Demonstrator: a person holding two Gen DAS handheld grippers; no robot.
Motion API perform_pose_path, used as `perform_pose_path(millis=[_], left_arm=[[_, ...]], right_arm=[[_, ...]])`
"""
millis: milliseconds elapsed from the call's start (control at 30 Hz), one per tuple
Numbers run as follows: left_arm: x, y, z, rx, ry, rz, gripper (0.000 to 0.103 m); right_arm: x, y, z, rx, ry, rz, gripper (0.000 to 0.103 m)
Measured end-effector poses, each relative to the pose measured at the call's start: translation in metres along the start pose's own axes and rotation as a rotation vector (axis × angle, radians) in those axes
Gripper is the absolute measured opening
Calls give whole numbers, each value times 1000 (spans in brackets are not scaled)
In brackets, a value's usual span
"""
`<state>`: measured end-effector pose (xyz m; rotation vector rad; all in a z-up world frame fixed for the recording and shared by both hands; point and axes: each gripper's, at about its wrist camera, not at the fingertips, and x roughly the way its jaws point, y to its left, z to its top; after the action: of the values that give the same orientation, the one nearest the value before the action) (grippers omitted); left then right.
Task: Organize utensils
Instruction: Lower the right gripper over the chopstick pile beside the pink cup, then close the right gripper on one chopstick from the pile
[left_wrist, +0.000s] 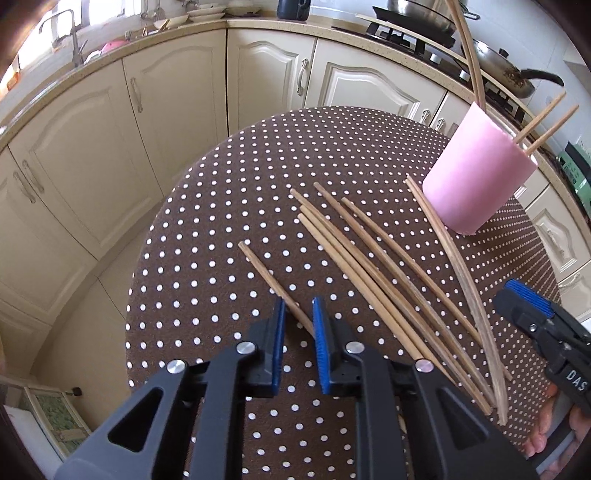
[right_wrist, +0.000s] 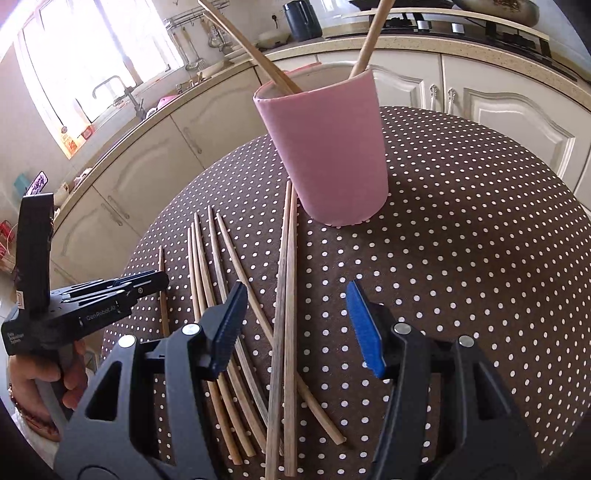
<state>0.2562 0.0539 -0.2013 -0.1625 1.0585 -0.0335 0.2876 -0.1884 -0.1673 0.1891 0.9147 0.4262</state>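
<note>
A pink cup (left_wrist: 476, 181) stands on the round polka-dot table (left_wrist: 221, 236) and holds a few chopsticks (left_wrist: 469, 48); it also shows in the right wrist view (right_wrist: 328, 147). Several wooden chopsticks (left_wrist: 388, 273) lie loose on the table in front of the cup (right_wrist: 284, 295). My left gripper (left_wrist: 298, 314) is partly open, its jaws on either side of a single chopstick (left_wrist: 266, 277) that lies apart on the left. My right gripper (right_wrist: 295, 314) is open and empty above the chopstick pile; it shows at the right edge of the left wrist view (left_wrist: 524, 295).
Cream kitchen cabinets (left_wrist: 155, 110) curve behind the table. A sink with a tap (left_wrist: 70, 33) is at the back left. A stove with pans (left_wrist: 491, 62) is at the back right. The table edge drops to the floor on the left.
</note>
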Motion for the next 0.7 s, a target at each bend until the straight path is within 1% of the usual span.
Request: perform_pose_path(millis=[100,167,200,267,300,333,367,400,433,500,567,700], left_arm=[[-2,-1,-1,-42,43,-41,15],[-2,-9,-3,-25,42,-14,22],[-2,-15,-4,-7,39,2,25],[-2,-25,-6,17,33,38,27],[-1,-31,-7,32,31,43,27],[-1,-37,-8,56,29,43,27],[0,-40,-9,76,24,32,25],[0,-42,-11,101,14,34,23],[0,-43,-13,123,1,58,14],[0,-41,-14,135,-3,42,14],[0,-36,-12,137,9,16,13],[1,-29,-6,161,26,-25,11]], right_arm=[[3,3,9,-15,21,-14,56],[6,4,16,-24,35,-28,56],[7,5,20,-38,43,-50,56],[12,5,30,-47,65,-71,55],[14,5,33,-53,79,-74,54],[18,6,37,-65,96,-81,47],[22,6,40,-76,113,-91,43],[27,6,42,-89,131,-97,36],[30,6,43,-99,148,-96,35],[38,6,45,-112,176,-102,34],[45,5,46,-110,203,-84,33],[53,10,53,-136,230,-83,30]])
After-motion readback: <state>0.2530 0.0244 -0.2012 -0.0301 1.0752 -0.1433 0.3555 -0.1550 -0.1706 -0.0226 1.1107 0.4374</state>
